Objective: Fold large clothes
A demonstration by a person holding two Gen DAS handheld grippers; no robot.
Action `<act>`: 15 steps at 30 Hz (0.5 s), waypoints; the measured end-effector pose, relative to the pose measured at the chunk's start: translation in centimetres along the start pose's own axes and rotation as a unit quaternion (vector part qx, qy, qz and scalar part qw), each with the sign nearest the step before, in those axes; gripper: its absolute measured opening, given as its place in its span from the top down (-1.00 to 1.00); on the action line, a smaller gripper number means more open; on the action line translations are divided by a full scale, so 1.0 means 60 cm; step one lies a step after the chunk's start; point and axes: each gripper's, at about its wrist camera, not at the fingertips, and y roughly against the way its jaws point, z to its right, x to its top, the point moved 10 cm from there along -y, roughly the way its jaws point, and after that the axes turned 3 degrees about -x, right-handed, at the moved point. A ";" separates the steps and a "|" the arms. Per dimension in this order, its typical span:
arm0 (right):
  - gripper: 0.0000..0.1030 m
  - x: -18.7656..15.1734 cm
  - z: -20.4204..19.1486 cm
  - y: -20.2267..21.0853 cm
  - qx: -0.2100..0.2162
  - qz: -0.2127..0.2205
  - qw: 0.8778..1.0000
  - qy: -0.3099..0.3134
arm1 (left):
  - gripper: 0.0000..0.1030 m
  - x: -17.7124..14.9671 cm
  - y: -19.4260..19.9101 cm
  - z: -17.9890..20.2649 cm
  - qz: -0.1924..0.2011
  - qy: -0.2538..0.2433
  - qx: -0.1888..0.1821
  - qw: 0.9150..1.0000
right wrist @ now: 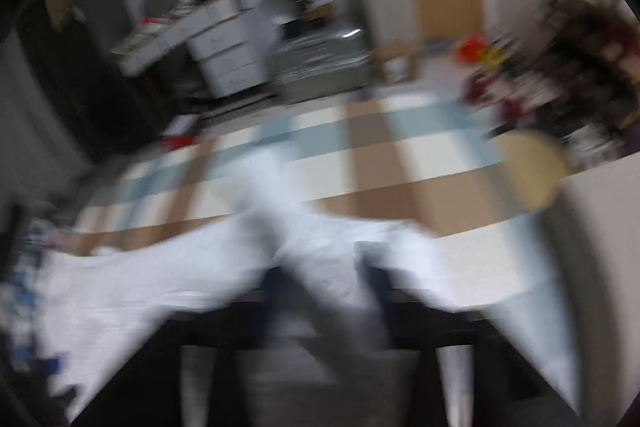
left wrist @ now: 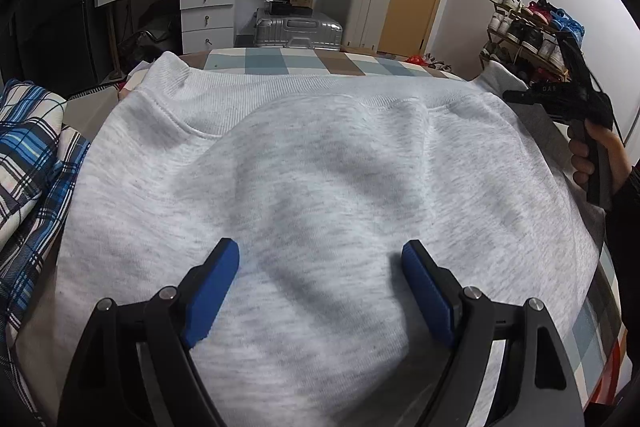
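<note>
A large light grey sweatshirt lies spread flat on a bed with a checked sheet, its ribbed hem toward the far side. My left gripper hovers open just above the near part of the cloth, blue pads wide apart with nothing between them. At the far right edge of the garment a hand holds my right gripper, where a corner of cloth stands raised. The right wrist view is badly blurred; it shows my right gripper with a bunch of the sweatshirt pinched between its dark fingers.
A blue plaid garment is heaped at the bed's left edge. Beyond the bed stand a white drawer desk, a silver suitcase, a tall white suitcase and a shoe rack at the right wall.
</note>
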 end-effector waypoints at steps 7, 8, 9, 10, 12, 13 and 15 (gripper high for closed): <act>0.88 0.011 0.092 0.025 0.127 -0.013 0.968 -0.216 | -0.56 0.000 -0.002 0.000 -0.002 0.005 -0.006 1.000; 0.88 -0.005 0.107 0.006 0.105 -0.041 0.967 -0.227 | -0.56 0.001 -0.003 -0.001 -0.002 0.008 -0.008 1.000; 0.87 -0.023 0.115 -0.016 0.092 -0.064 0.966 -0.231 | -0.56 0.001 -0.003 -0.002 -0.002 0.009 -0.009 1.000; 0.88 -0.039 0.113 -0.036 0.080 -0.085 0.968 -0.224 | -0.56 0.001 -0.002 -0.003 -0.002 0.009 -0.010 1.000; 0.77 -0.046 0.101 -0.047 0.060 -0.086 0.976 -0.192 | -0.56 0.001 -0.002 -0.004 -0.002 0.008 -0.008 1.000; 0.60 -0.043 0.091 -0.040 0.043 -0.081 0.982 -0.167 | -0.56 0.001 -0.002 -0.004 -0.002 0.008 -0.008 1.000; 0.27 -0.041 0.076 -0.023 0.023 -0.075 0.988 -0.133 | -0.56 0.000 -0.001 -0.006 -0.003 0.008 -0.008 1.000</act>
